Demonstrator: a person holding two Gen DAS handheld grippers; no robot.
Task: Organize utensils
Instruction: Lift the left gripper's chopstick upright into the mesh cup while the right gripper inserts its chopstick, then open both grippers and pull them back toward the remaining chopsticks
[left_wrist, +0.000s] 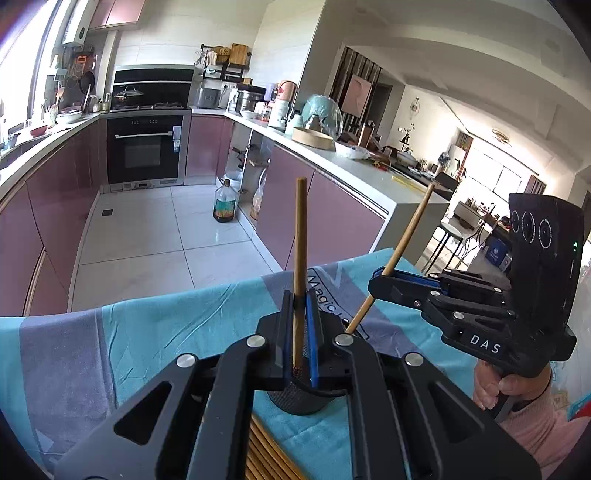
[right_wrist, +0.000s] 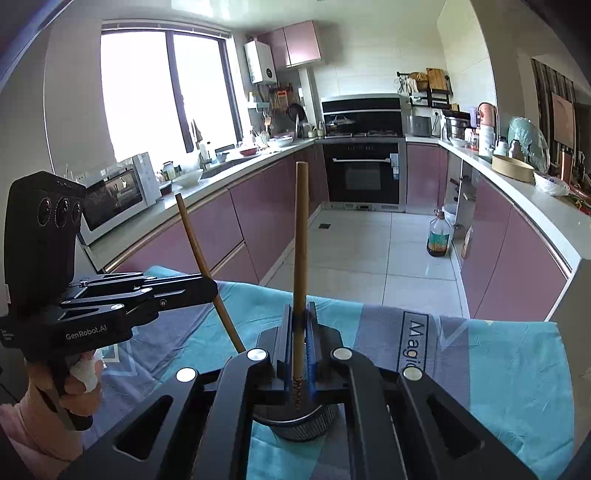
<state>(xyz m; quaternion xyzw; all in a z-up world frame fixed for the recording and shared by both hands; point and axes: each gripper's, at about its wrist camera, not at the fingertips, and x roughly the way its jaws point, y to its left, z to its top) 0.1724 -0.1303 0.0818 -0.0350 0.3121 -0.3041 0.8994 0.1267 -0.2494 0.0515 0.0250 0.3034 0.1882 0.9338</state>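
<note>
Chopstick transfer to holder, in progress.
Left gripper (left_wrist: 300, 295) clamped on chopstick (left_wrist: 299, 236); right gripper (right_wrist: 300, 308) clamped on second chopstick (right_wrist: 301, 236), tips over mesh holder (right_wrist: 295, 424) beneath fingertips. More chopsticks (left_wrist: 266, 454) unsorted.

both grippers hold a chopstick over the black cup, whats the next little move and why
Probably lower the left gripper so its chopstick slides into the black mesh cup, then open. The stick stands upright with its tip at the rim, and the right gripper holds another stick.
</note>
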